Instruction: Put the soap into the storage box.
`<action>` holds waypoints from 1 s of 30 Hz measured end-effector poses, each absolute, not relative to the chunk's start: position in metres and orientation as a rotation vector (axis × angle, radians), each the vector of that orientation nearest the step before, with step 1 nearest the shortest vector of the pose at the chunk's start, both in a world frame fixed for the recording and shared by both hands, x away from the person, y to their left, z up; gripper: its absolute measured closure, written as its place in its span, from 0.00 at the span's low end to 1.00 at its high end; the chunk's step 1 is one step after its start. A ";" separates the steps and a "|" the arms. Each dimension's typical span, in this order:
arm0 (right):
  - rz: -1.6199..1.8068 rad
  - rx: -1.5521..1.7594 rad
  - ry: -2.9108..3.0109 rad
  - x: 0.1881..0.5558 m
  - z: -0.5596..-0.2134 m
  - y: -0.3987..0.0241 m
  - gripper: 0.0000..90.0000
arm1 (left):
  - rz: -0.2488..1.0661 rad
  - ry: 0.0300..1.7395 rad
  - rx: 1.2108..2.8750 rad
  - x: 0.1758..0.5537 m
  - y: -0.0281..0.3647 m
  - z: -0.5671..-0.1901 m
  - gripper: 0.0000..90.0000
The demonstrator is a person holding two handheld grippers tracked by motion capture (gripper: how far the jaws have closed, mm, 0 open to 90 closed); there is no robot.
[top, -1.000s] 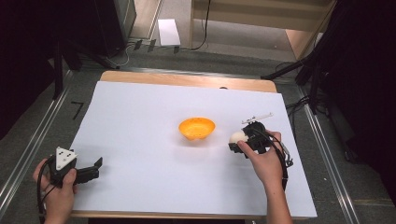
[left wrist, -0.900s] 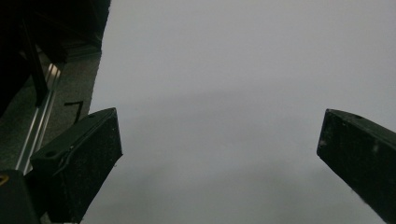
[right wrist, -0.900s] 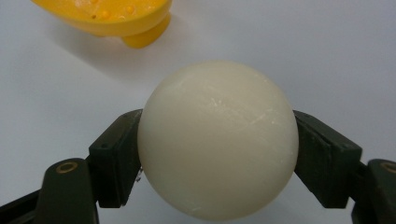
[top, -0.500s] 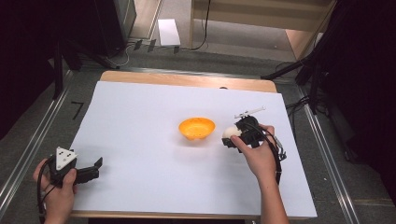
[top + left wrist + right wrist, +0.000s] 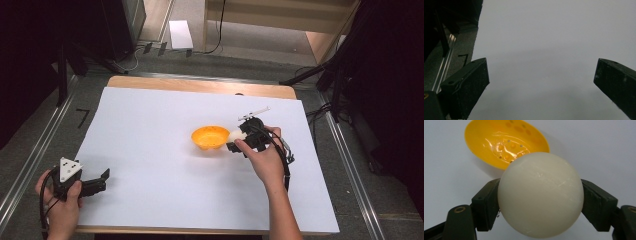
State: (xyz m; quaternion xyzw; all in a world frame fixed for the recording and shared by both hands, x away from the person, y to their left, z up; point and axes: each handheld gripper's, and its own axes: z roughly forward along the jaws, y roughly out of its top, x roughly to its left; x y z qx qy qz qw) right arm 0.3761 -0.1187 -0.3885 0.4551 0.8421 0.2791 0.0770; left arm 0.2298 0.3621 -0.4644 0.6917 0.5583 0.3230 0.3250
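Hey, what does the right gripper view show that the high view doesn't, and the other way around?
Right gripper view: small holes in the orange bowl, and the fingers pressed on both sides of the white ball.
High view: the left gripper open at the near left of the white table, and both hands.
Shared: ball, bowl, table, and the right gripper beside the bowl.

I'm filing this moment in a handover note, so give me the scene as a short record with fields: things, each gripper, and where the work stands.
surface: white table
bowl: orange bowl with small holes in its bottom, upright, empty
ball: white ball clamped between the jaws, beside the bowl's rim, not inside it
right gripper: right gripper shut on the ball, next to the bowl
left gripper: left gripper open, nothing between the jaws, at the table's near left corner
stage: ball not yet in the bowl
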 end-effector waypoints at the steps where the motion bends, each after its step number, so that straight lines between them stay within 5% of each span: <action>1: 0.837 1.369 2.522 0.377 -0.388 -0.117 0.27 | 0.847 1.464 1.814 0.230 0.362 -0.464 0.00; 30: 0.844 1.301 2.570 0.393 -0.381 -0.077 0.27 | 0.842 1.464 1.815 0.230 0.362 -0.464 0.00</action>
